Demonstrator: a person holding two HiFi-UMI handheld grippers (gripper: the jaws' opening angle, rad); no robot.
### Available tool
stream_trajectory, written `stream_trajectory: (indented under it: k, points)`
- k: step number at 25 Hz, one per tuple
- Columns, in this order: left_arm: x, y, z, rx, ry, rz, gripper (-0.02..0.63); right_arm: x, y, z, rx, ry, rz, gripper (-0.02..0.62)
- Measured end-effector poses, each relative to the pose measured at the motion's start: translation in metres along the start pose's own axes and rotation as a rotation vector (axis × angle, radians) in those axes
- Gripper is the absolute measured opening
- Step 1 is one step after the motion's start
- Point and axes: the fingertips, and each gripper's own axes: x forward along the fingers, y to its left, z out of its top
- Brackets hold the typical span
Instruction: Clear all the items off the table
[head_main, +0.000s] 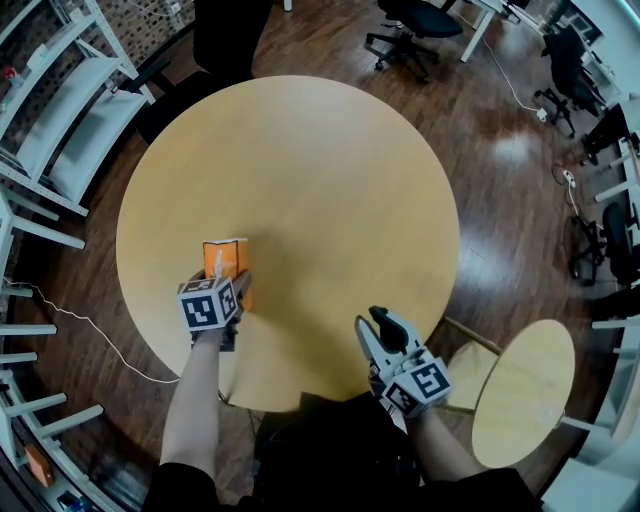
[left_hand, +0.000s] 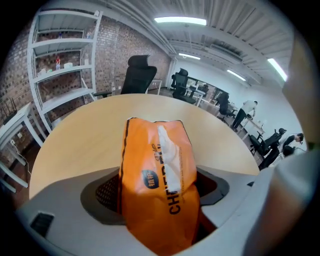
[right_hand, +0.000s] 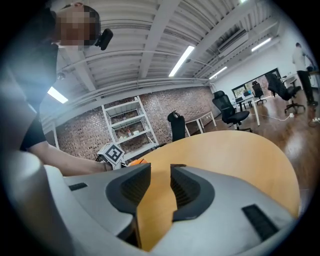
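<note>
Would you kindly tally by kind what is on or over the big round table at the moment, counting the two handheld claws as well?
Orange tissue pack: 1
Handheld claws: 2, the left claw and the right claw
Total: 3

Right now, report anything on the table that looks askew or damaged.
The orange plastic tissue pack sitting in the left gripper looks crumpled, with white tissue poking out of its slit. Nothing else on the round wooden table stands out.
</note>
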Motion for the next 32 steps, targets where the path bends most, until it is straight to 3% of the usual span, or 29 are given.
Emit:
stream_trajectory:
  k: [6,11,14,18,22,32]
  points:
    - [-0.024,-0.061,0.047,0.055,-0.158,-0.171,0.391,-0.025,-0.002,0.018,-0.046,-0.088,-0.101,0.129]
    - [-0.047,-0.156,0.097,0.155,-0.296,-0.404,0.391,-0.074,-0.034,0.063,-0.078,-0.246,-0.297,0.129]
    - [-0.069,-0.225,0.106,0.209,-0.368,-0.526,0.390,-0.122,-0.049,0.077,-0.071,-0.322,-0.394,0.129]
    - [-0.098,-0.336,0.101,0.321,-0.412,-0.666,0.391,-0.207,-0.077,0.082,-0.098,-0.376,-0.527,0.129]
    - [-0.120,-0.443,0.086,0.366,-0.420,-0.807,0.391,-0.300,-0.108,0.087,-0.103,-0.435,-0.661,0.129]
    - [-0.180,-0.693,-0.010,0.518,-0.351,-1.155,0.391,-0.533,-0.154,0.055,-0.119,-0.521,-1.093,0.129]
